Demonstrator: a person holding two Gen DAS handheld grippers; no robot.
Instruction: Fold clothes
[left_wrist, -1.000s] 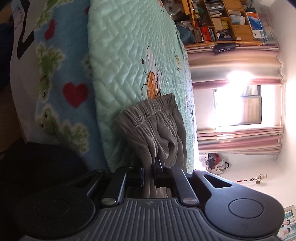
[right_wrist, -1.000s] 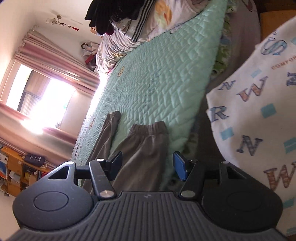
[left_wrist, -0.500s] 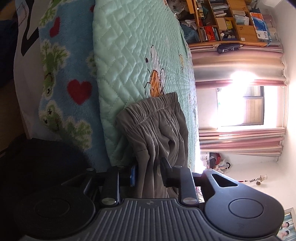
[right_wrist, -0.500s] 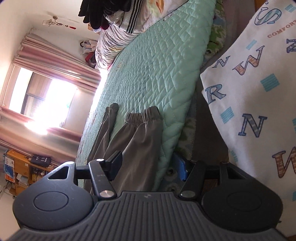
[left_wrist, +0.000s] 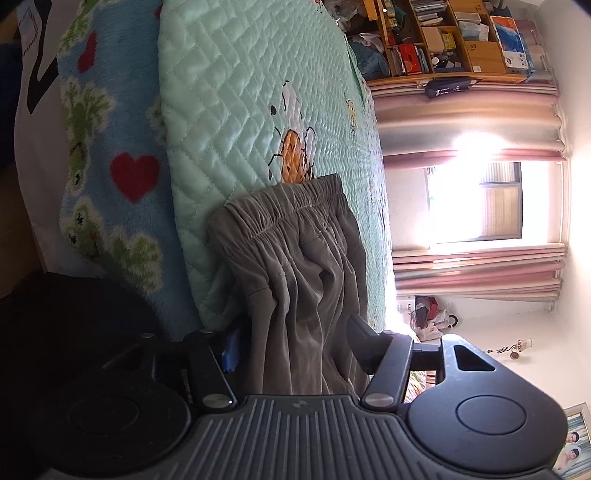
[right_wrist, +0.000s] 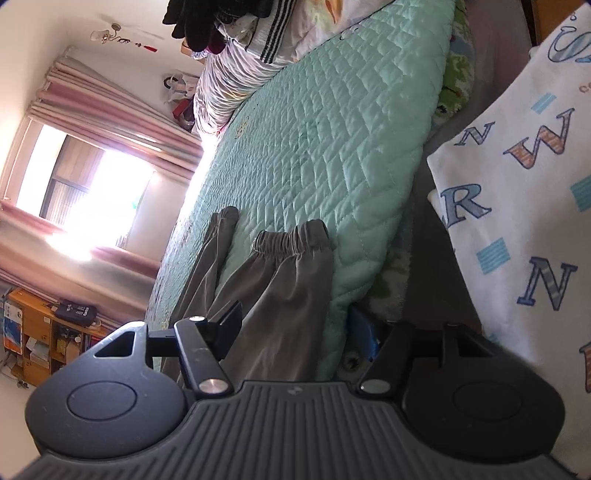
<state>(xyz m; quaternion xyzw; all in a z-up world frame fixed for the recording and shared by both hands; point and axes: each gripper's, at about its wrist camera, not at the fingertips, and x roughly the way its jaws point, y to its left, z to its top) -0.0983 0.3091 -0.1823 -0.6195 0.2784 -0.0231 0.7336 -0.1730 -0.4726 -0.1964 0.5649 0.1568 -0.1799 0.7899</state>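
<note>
Ahead of my left gripper (left_wrist: 291, 345), jaws opening off the trousers (left_wrist: 295, 266) they pinched a second ago; cloth lies loose between them on the quilt (left_wrist: 240, 92) and may slide off the edge. Right gripper (right_wrist: 295, 325), open, jaws widening slightly, straddles the trouser leg, holding nothing.

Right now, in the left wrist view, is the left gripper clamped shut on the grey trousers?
No. The left gripper's jaws are opening and stand apart on either side of the grey trousers, pressing on nothing.
</note>
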